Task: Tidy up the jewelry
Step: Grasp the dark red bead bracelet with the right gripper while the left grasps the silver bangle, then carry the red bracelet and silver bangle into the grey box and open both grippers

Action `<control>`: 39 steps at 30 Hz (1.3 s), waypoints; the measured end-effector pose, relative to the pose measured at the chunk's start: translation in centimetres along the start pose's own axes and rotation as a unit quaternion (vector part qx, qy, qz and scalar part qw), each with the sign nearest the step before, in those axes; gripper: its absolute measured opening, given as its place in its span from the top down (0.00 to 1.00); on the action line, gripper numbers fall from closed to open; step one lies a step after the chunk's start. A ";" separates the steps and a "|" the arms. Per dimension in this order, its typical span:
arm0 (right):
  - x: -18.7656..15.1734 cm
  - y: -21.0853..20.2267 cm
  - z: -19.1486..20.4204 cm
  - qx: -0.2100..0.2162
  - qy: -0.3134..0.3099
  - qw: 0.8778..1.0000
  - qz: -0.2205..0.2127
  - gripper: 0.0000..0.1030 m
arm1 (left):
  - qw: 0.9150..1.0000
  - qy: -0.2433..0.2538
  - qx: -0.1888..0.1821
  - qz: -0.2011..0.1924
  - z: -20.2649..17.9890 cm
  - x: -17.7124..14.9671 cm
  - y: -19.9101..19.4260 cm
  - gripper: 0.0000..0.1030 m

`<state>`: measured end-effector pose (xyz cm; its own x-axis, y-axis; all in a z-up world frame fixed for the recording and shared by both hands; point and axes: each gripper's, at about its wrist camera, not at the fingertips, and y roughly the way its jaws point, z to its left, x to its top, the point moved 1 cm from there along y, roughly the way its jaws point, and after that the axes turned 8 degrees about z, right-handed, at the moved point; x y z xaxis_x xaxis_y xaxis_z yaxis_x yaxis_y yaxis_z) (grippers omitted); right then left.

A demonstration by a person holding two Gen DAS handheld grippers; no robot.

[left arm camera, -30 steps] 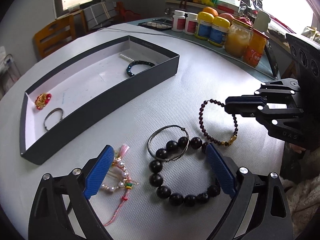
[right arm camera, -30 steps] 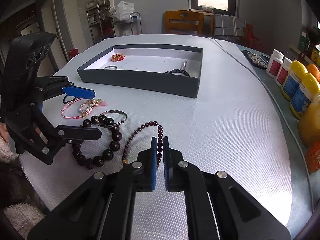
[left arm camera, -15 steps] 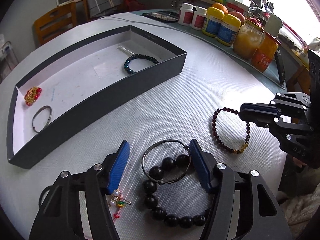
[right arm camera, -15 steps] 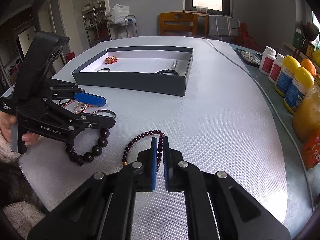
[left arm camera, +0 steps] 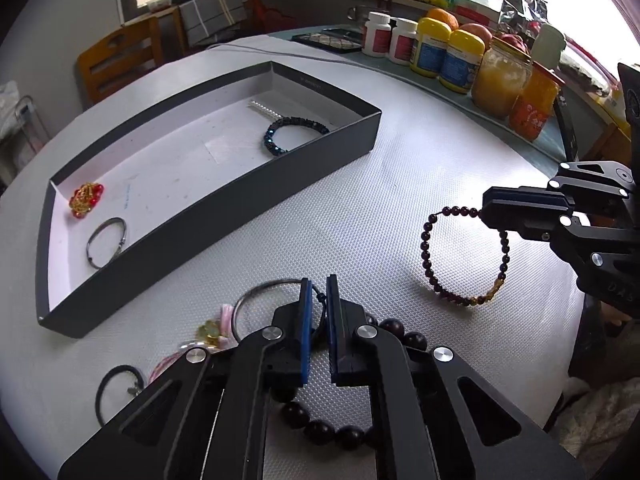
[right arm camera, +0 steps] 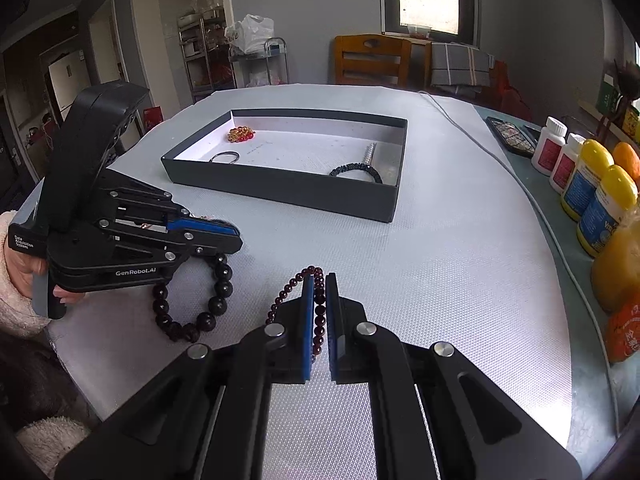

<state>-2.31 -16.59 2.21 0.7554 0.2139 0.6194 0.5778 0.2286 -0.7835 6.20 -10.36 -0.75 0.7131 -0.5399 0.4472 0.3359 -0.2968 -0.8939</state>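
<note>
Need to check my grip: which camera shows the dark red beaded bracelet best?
Left wrist view: the whole dark red beaded bracelet shows, its top in the right gripper. The right wrist view shows only part, between its own fingers.

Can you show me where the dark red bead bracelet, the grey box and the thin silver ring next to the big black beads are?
dark red bead bracelet (left arm camera: 425, 246): left wrist view, its left-hand beads.
grey box (right arm camera: 280, 186): right wrist view, near outer wall.
thin silver ring (left arm camera: 256, 292): left wrist view, upper-left arc of wire.

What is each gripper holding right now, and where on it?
The right gripper pinches the dark red bead bracelet on one side of its loop. The left gripper is shut on the thin silver bangle at its rim.
</note>
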 end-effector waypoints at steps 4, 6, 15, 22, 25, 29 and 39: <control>0.8 -0.3 0.6 -0.003 -0.010 1.000 -0.005 0.95 | 1.000 -0.005 0.011 0.000 0.6 -0.2 0.0 0.95; 0.9 -0.3 0.7 -0.004 -0.013 1.000 -0.005 0.95 | 1.000 -0.009 0.003 0.002 0.8 -0.4 0.0 0.92; 0.6 0.4 0.9 0.000 -0.014 1.000 0.004 0.95 | 1.000 -0.004 0.026 -0.007 1.3 -0.8 -0.2 0.52; 0.3 0.5 0.7 0.002 -0.012 1.000 0.006 0.95 | 0.998 -0.001 0.057 -0.002 1.6 -0.1 0.7 0.38; 0.4 0.4 0.6 0.003 -0.011 1.000 0.003 0.95 | 0.999 -0.001 0.051 0.004 1.6 0.1 1.2 0.38; 0.6 0.1 0.6 0.003 -0.010 1.000 -0.002 0.95 | 0.999 -0.002 0.036 0.006 1.9 0.1 1.2 0.49; 3.3 -1.0 1.3 -0.009 -0.040 0.999 -0.022 0.95 | 0.999 0.005 0.040 -0.027 1.7 0.6 -1.6 0.49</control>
<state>-0.80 -14.84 5.18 0.7028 0.2794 0.6542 0.6155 0.2221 -0.7562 7.12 -8.85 0.93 0.6867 -0.5328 0.4945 0.4220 -0.2617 -0.8680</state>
